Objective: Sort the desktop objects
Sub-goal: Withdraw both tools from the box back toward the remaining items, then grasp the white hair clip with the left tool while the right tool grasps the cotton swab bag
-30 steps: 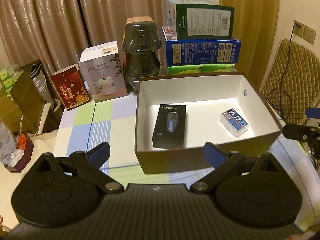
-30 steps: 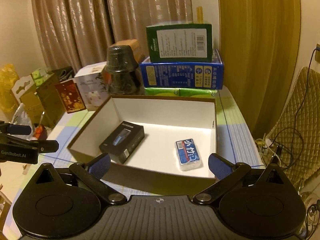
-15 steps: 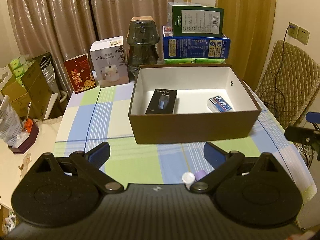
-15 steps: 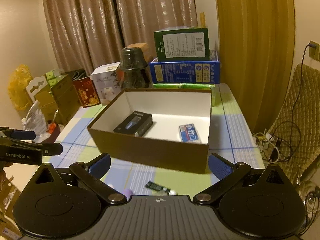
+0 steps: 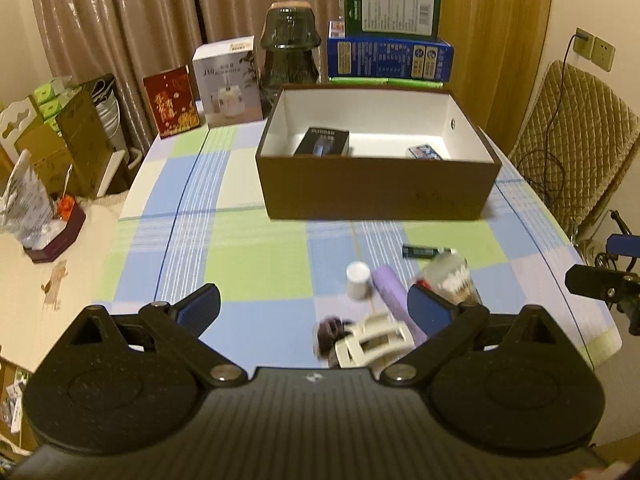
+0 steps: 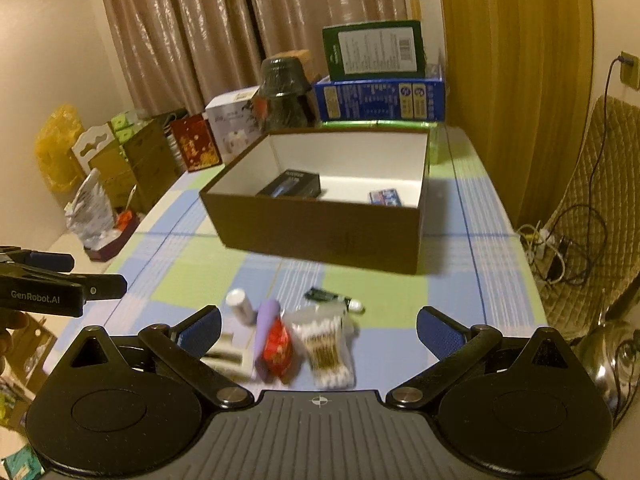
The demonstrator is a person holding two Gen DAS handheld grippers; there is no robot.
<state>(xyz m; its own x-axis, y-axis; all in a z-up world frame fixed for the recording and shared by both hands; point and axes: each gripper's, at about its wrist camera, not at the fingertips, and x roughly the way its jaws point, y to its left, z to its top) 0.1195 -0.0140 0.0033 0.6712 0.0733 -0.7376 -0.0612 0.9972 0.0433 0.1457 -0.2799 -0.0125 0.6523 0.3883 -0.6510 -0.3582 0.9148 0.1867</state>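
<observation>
A brown open box (image 5: 376,192) (image 6: 320,232) stands mid-table and holds a black carton (image 5: 322,142) (image 6: 290,185) and a small blue pack (image 5: 425,152) (image 6: 386,197). In front of it lie loose items: a white bottle (image 5: 357,280) (image 6: 240,305), a purple tube (image 5: 390,292) (image 6: 267,320), a green-black tube (image 5: 424,252) (image 6: 332,298), a bag of cotton swabs (image 5: 452,278) (image 6: 326,348), a red packet (image 6: 278,348) and a cream hair clip (image 5: 376,342). My left gripper (image 5: 316,310) is open just short of these items. My right gripper (image 6: 318,330) is open over them.
The checked tablecloth (image 5: 224,240) has bare room on the left. Stacked cartons (image 5: 390,44), a dark glass jar (image 5: 290,52), a white carton (image 5: 230,80) and a red one (image 5: 172,100) line the back. A quilted chair (image 5: 572,136) stands to the right.
Both grippers have pulled back from over the box toward the table's near edge. The loose items in front of the box have come into view. Both stay open.
</observation>
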